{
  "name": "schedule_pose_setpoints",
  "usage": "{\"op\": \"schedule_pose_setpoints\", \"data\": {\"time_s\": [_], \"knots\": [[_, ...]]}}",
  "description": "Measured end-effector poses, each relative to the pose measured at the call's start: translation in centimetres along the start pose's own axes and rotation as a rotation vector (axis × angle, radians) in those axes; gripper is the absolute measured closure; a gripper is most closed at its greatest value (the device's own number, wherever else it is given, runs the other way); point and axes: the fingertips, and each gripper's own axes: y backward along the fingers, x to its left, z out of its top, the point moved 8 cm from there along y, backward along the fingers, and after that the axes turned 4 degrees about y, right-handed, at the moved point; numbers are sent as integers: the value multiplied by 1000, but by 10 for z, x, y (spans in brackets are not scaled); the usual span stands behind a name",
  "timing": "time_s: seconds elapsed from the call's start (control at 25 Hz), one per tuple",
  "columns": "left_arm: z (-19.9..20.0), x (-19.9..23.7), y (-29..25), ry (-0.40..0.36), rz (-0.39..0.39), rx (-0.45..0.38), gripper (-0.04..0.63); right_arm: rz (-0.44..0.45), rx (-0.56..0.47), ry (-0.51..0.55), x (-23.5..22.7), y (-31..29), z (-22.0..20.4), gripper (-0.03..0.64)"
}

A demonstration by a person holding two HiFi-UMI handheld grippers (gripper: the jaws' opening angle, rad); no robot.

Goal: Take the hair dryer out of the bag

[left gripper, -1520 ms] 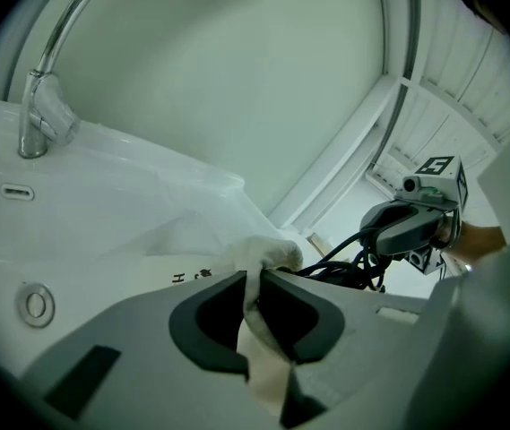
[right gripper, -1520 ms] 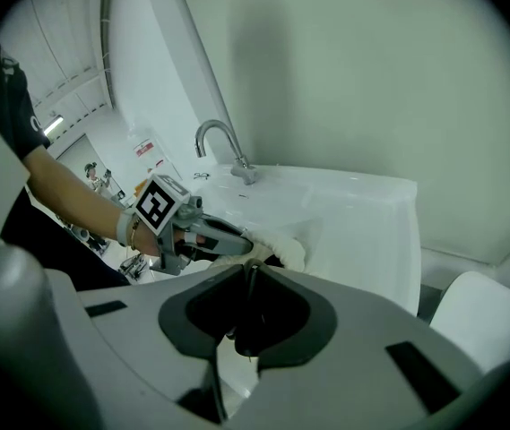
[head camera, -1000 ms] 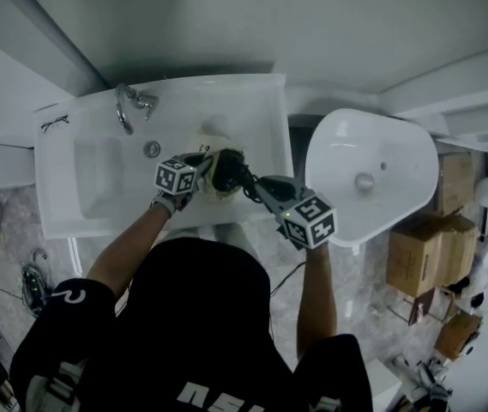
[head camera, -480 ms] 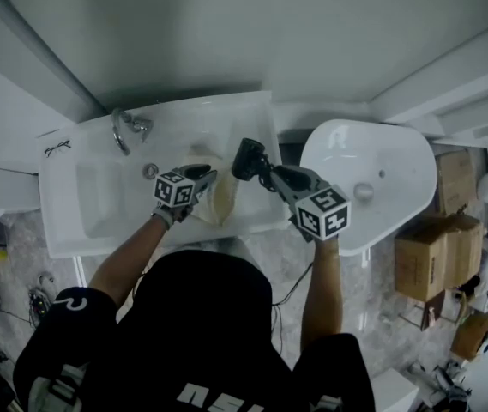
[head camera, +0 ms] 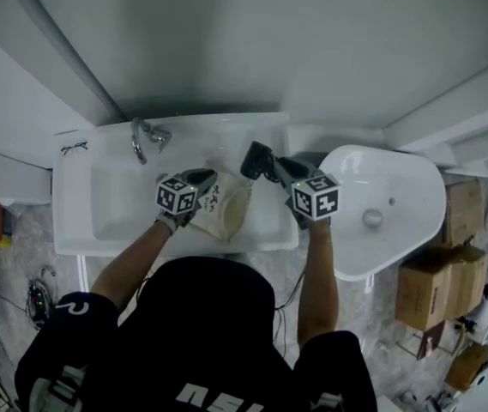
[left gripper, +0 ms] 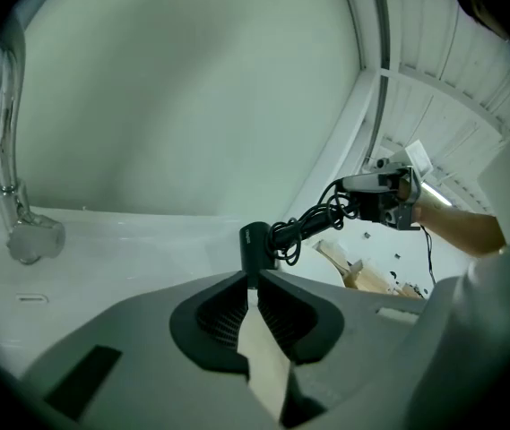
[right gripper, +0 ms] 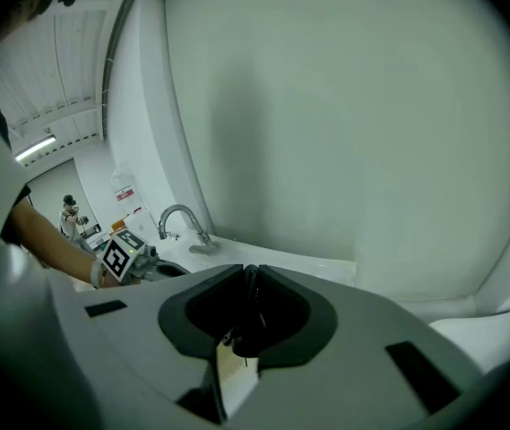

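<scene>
The black hair dryer (head camera: 255, 160) is clear of the limp beige bag (head camera: 229, 210) (dark print), just beside it.

This is a bathroom set-up within a storage-like room: a white washbasin (head camera: 72, 187) with a chrome tap (head camera: 145, 136) stands against a plain wall (head camera: 226, 41), a second white oval basin (head camera: 406, 183) beside it, and cardboard boxes (head camera: 428, 283) stacked on the mottled floor (head camera: 370, 318).
</scene>
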Motion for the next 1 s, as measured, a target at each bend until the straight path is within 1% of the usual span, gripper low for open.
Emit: {"op": "schedule_pose_setpoints", "data": {"time_s": [0.08, 0.12, 0.32, 0.44, 0.6, 0.76, 1.0], "knots": [[7, 5, 6, 2, 10, -21, 586, 3, -3, -6, -5, -20, 6, 571], [11, 7, 8, 3, 13, -31, 592, 2, -6, -9, -8, -29, 10, 571], [26, 18, 18, -1, 33, -61, 595, -23, -38, -26, -23, -68, 26, 571], [32, 26, 23, 2, 46, -74, 595, -46, -37, -34, -29, -86, 23, 571], [42, 31, 24, -1, 40, -87, 595, -87, -14, -75, -37, -89, 1, 571], [46, 29, 16, -4, 28, -80, 595, -133, 30, -126, -46, -82, -30, 571], [43, 15, -3, -17, -8, -53, 595, -158, 50, -166, -48, -76, -73, 571]]}}
